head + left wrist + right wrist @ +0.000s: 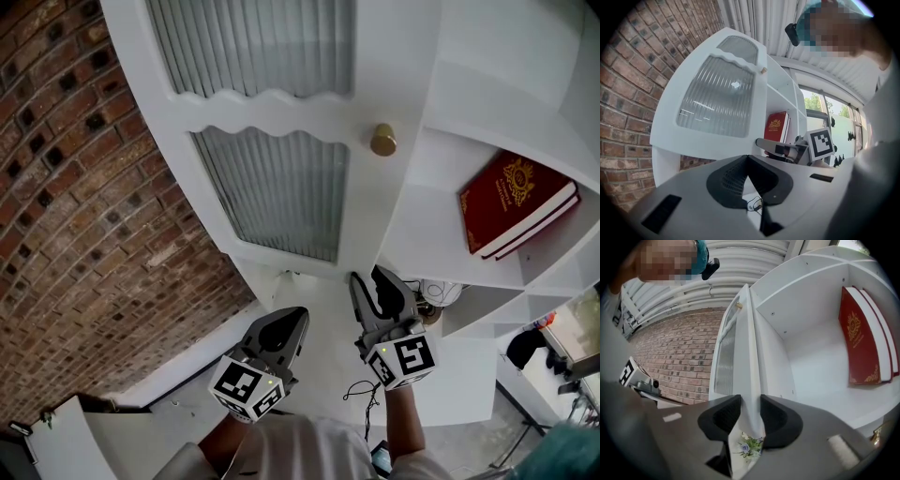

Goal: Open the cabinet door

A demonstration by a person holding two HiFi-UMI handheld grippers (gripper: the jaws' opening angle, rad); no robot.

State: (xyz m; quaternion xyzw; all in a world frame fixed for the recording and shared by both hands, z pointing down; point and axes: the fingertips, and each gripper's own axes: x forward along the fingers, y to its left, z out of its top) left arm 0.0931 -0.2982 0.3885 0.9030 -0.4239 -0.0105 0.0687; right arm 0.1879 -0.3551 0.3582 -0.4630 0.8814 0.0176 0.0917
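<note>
The white cabinet door with ribbed glass panes and a brass knob stands partly swung out from the cabinet. My right gripper grips the door's free edge low down; in the right gripper view that edge runs between the two pads and both press on it, with the right gripper closed around it. My left gripper hangs to the left, below the door, apart from it, jaws together and holding nothing. In the left gripper view the left gripper faces the door's front.
Inside the cabinet, white shelves hold two red books standing together. A brick wall runs along the left of the door. A small bunch of flowers and a thin cable lie low in front of the cabinet.
</note>
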